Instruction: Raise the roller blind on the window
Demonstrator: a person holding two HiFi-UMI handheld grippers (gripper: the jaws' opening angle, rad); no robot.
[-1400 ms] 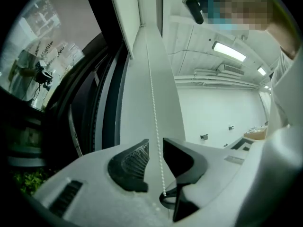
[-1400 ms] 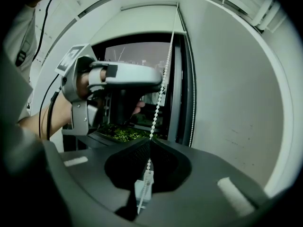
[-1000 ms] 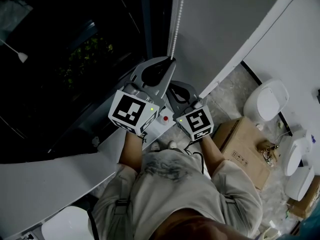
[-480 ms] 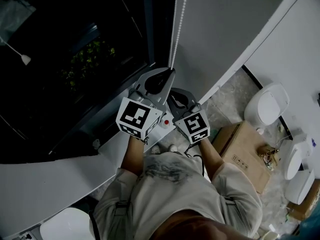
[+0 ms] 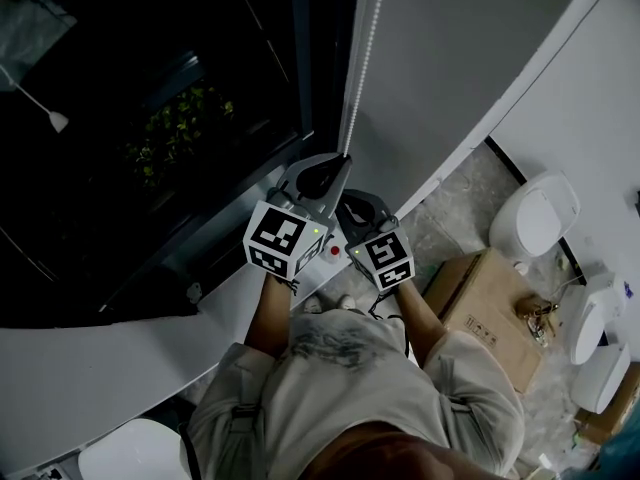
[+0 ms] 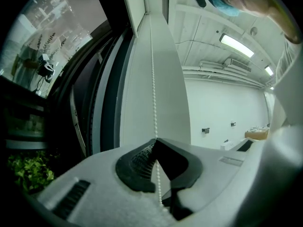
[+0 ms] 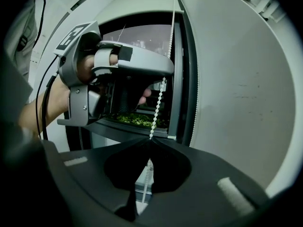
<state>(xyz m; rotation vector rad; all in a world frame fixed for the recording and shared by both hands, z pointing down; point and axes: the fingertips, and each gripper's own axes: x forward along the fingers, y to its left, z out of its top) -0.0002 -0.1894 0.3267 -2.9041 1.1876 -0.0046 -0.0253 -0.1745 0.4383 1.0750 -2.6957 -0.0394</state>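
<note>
Bead chain (image 5: 358, 58): the roller blind's white chain. Its long axis is vertical, and it hangs taut just beside the right upright of the window frame (image 5: 322, 58).
Chain, second strand: in the right gripper view another strand (image 7: 195, 89) hangs along the frame's inner edge, apart from the held one (image 7: 161, 98).
Left gripper (image 5: 343, 158): the upper of the two, pointing up along the frame. Its jaw tips meet on the bead chain (image 6: 153, 79), which passes through the hollow behind them.
Right gripper (image 5: 345, 201): directly below the left one, close under it. Its jaws are closed, with the chain pinched at the tips (image 7: 149, 140) and showing again in the gap below.
Left gripper from the right gripper view (image 7: 166, 73): a hand is wrapped around its grip, and the chain drops from its jaw end.
Glass (image 5: 150, 118): left of the frame, dark, with green plants (image 5: 180, 128) behind.
Wall (image 5: 450, 58): right of the frame, a plain pale surface next to the chain.
Sill (image 5: 100, 358): a pale ledge below the frame, under the grippers.
Floor: a cardboard box (image 5: 490, 298) sits well right of the frame.
</note>
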